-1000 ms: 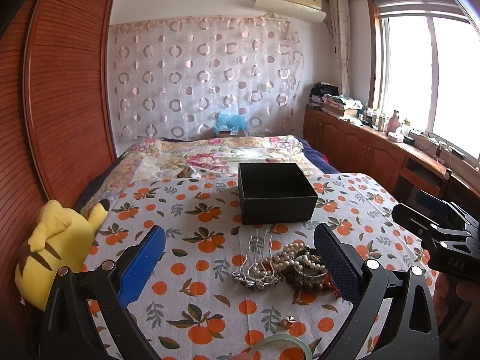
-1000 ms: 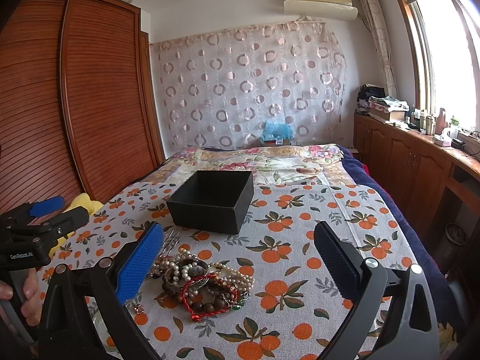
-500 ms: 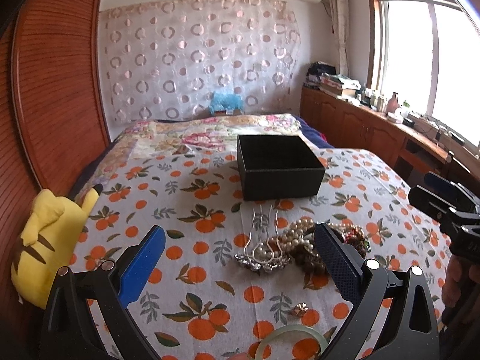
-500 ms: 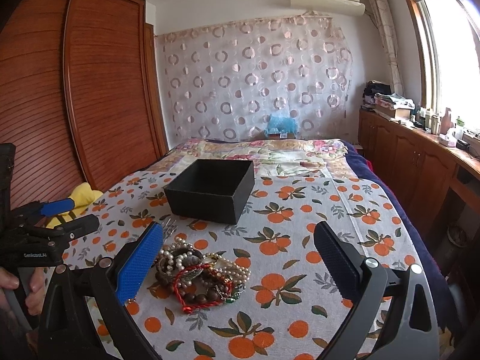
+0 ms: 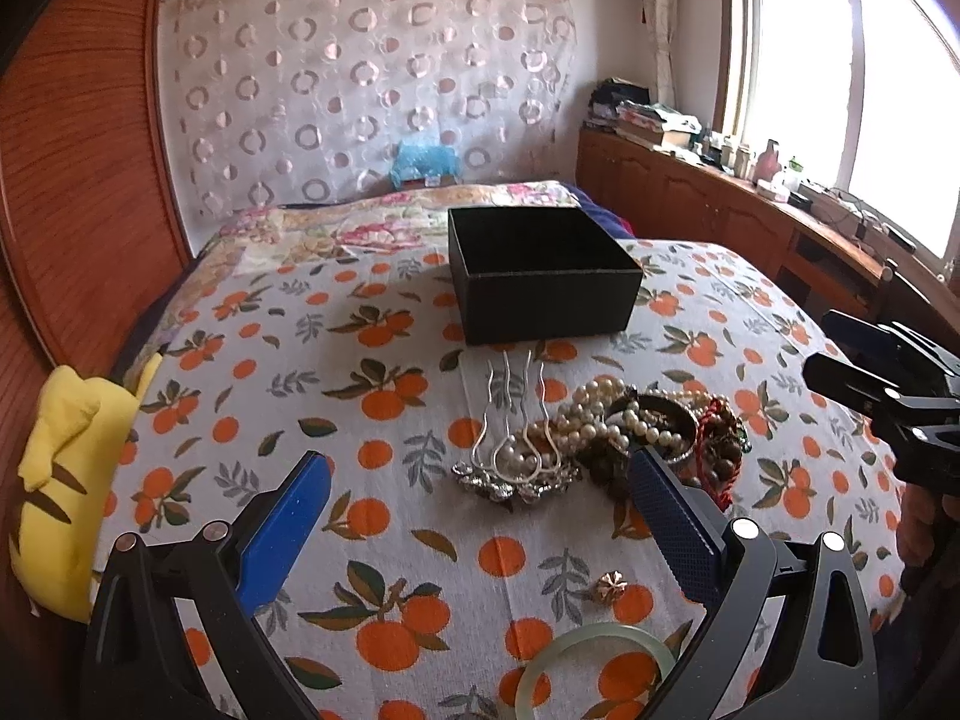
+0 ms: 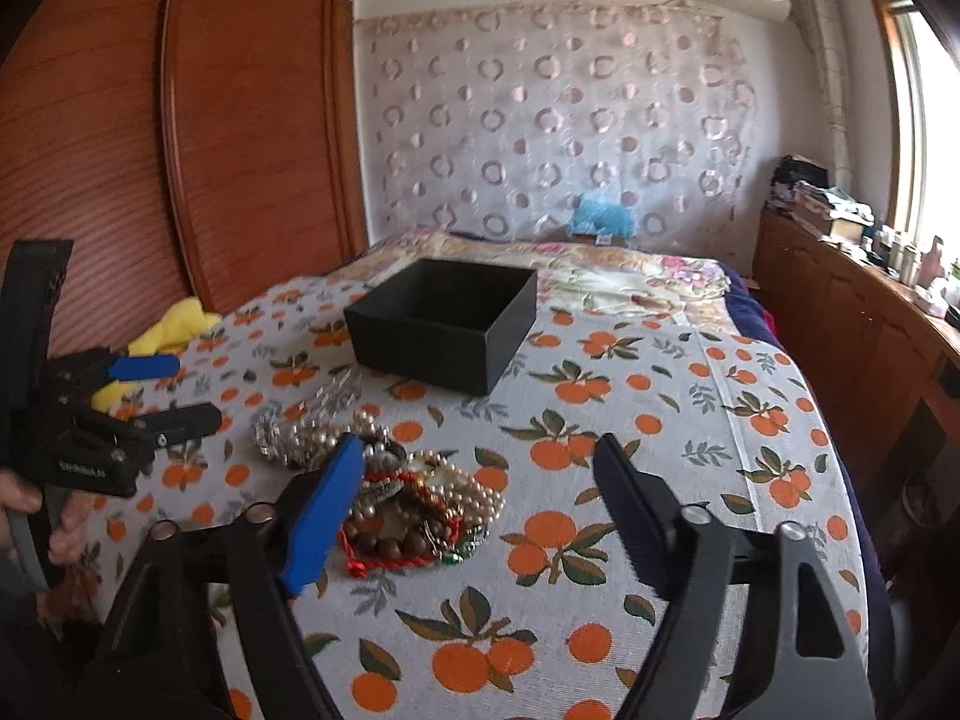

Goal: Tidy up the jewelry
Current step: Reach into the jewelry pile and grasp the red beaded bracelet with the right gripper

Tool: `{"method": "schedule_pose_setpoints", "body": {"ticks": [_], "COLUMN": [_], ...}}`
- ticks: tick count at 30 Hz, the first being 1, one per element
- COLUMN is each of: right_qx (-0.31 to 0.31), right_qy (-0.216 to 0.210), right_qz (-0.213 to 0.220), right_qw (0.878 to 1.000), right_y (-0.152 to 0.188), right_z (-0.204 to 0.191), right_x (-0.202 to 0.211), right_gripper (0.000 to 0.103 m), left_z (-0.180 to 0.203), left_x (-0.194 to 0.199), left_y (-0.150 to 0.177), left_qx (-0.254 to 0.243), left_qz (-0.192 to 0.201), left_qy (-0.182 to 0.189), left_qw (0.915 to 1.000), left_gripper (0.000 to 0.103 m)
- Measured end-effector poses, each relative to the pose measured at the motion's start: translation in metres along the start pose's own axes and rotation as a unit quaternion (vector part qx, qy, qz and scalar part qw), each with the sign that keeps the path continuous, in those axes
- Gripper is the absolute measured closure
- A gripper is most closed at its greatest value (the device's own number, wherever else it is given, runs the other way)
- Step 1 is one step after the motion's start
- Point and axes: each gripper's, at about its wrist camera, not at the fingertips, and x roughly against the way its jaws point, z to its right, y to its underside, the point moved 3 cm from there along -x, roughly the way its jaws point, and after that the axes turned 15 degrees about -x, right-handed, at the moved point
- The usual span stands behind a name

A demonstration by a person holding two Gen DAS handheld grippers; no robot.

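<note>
An open black box [image 5: 543,276] stands on the orange-print bed cover; it also shows in the right wrist view [image 6: 447,324]. In front of it lies a jewelry pile [image 5: 648,432] of pearl strands, bangles and a red cord, with silver hairpins [image 5: 516,450] at its left. The pile also shows in the right wrist view [image 6: 408,498]. A pale green bangle [image 5: 594,666] and a small gold stud [image 5: 611,587] lie nearer. My left gripper [image 5: 480,516] is open and empty, just short of the hairpins. My right gripper [image 6: 480,504] is open and empty, its left finger over the pile.
A yellow plush toy [image 5: 66,480] lies at the bed's left edge by the wooden wardrobe [image 5: 72,180]. Wooden cabinets [image 5: 750,222] with clutter run under the window on the right. The bed cover [image 6: 660,420] extends right of the pile.
Both grippers have moved forward and lower toward the jewelry pile. The right gripper has swung so its left finger now sits over the pile. Both stay open.
</note>
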Motion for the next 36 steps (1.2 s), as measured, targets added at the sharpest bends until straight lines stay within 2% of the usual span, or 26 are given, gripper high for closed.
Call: {"method": "schedule_pose_setpoints", "body": {"ticks": [7,14,17,19,22,25,32,36], "right_qx": [0.027,0.057,0.064,0.07,0.074,0.074,0.073,0.075], "right_qy": [-0.019,-0.036,-0.036,-0.035,-0.035,-0.038,-0.043,-0.04], "right_qz": [-0.065,-0.121,-0.131,-0.134,-0.132,-0.122,-0.087,-0.067], "right_qw": [0.997,0.99,0.989,0.988,0.988,0.989,0.993,0.994], "right_y": [0.008,0.021,0.021,0.021,0.018,0.013,-0.002,-0.012], "right_z": [0.002,-0.012,-0.014,-0.015,-0.015,-0.016,-0.022,-0.025], "right_x": [-0.024,-0.055,-0.062,-0.064,-0.064,-0.059,-0.041,-0.034], "right_gripper": [0.048,0.065,0.075,0.089,0.095,0.095,0.095,0.095], "left_z": [0.0,-0.005,-0.009,-0.011,-0.011,-0.011,-0.013,-0.01], "left_x": [-0.011,-0.038,-0.043,-0.046,-0.048,-0.053,-0.062,-0.065], "left_y": [0.008,0.018,0.021,0.021,0.02,0.019,0.015,0.011], "left_qx": [-0.001,-0.005,-0.012,-0.014,-0.028,-0.049,-0.065,-0.059], "left_qz": [-0.019,-0.075,-0.088,-0.096,-0.108,-0.125,-0.131,-0.126], "left_qy": [0.026,0.056,0.058,0.067,0.061,0.045,0.047,0.083], "left_qw": [0.9995,0.9956,0.9943,0.993,0.9918,0.99,0.9881,0.9869], "left_gripper": [0.007,0.007,0.007,0.007,0.007,0.007,0.007,0.007]}}
